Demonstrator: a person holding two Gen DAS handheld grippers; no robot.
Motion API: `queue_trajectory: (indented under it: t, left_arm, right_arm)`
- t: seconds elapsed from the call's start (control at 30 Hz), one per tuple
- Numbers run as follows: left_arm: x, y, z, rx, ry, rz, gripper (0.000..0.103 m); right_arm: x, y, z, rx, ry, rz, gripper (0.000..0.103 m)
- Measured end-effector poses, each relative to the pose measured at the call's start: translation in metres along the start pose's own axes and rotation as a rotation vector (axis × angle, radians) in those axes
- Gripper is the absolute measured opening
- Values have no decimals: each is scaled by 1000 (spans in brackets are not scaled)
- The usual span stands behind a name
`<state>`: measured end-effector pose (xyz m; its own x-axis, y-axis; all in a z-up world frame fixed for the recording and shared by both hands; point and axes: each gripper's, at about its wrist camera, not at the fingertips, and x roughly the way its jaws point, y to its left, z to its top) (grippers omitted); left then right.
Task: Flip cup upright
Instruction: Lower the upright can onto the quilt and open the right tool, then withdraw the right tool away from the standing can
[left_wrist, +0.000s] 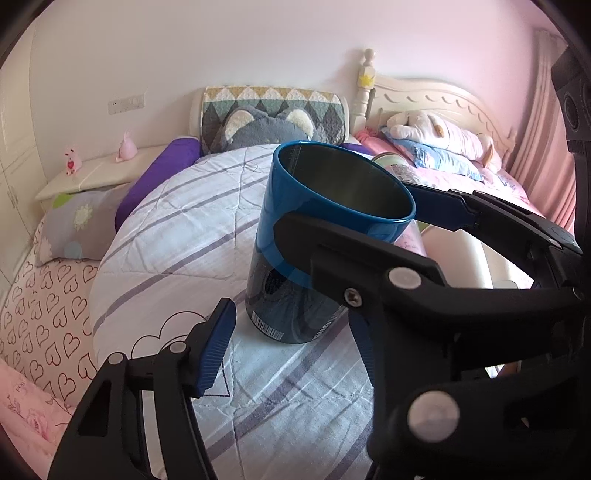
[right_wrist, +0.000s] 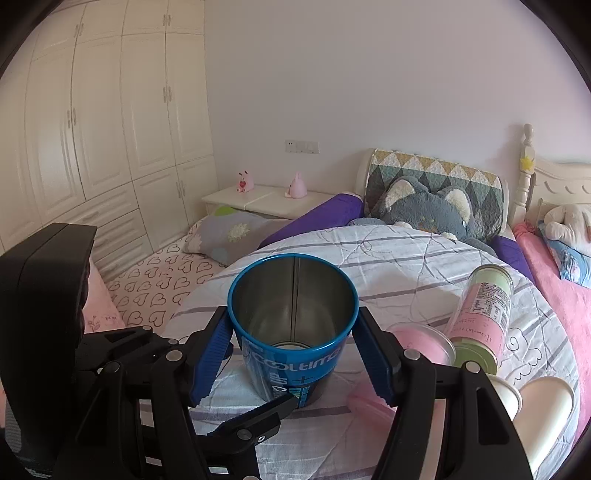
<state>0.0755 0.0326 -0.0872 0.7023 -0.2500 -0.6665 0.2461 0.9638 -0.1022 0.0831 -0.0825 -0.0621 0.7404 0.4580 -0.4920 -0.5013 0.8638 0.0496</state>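
A blue metal cup (left_wrist: 328, 229) stands upright, mouth up, on the striped white quilt (left_wrist: 177, 236). In the right wrist view the cup (right_wrist: 291, 332) sits between my right gripper's blue pads (right_wrist: 212, 352), which press its sides near the rim. My right gripper (right_wrist: 291, 350) is shut on the cup; it also shows in the left wrist view (left_wrist: 406, 236). My left gripper (left_wrist: 288, 350) is open, its fingers either side of the cup's base, not touching. One left fingertip (right_wrist: 258, 413) shows below the cup.
A green and pink canister (right_wrist: 480, 321) lies on its side to the right of the cup, with a pink lidded tub (right_wrist: 424, 343) and a white cup (right_wrist: 543, 417) beside it. Pillows and plush toys (right_wrist: 424, 214) lie at the headboard. A nightstand (right_wrist: 266, 199) stands behind.
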Motion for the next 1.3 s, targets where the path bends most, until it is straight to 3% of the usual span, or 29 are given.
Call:
queue_trajectory:
  t: [0.23, 0.4, 0.8, 0.9, 1.3]
  left_arm:
    - [1, 0, -1, -15, 13, 17, 69]
    - [-1, 2, -3, -31, 21, 52, 81]
    - [-13, -1, -2, -22, -4, 74, 88]
    - [-16, -2, -1, -20, -17, 79, 92]
    - [-26, -11, -1, 3, -38, 87, 93]
  right_arm:
    - [0, 1, 2, -10, 11, 2, 68]
    - [3, 2, 5, -14, 22, -3, 68]
    - [-5, 0, 3, 17, 17, -8, 69]
    - [-11, 0, 4, 21, -3, -15, 75]
    - [-24, -1, 0, 25, -21, -19, 76]
